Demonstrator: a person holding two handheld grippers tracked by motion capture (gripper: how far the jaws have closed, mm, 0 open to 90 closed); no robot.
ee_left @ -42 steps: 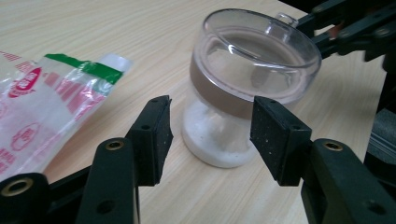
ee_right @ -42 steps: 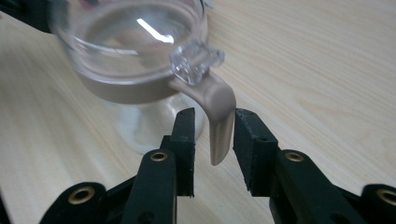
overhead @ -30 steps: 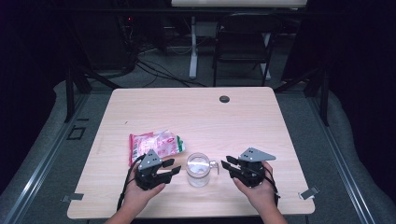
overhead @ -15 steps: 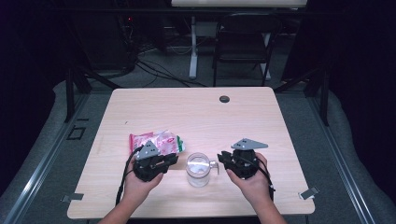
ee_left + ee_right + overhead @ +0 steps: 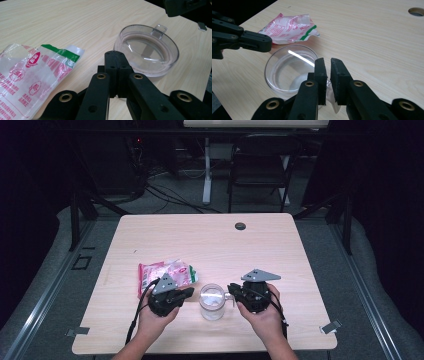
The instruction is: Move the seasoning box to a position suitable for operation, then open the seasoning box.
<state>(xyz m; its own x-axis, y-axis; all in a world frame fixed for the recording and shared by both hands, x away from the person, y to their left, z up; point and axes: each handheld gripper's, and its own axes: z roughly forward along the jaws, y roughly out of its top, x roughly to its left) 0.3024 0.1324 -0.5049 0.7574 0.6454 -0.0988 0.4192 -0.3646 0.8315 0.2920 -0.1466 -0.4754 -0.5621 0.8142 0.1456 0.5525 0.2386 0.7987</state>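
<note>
Right tongs [image 5: 327, 62] raised, astride cup handle [image 5: 331, 100]

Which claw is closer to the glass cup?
The right claw: its jaws straddle the cup's handle at the glass cup. The left claw sits shut and empty just beside it.
</note>
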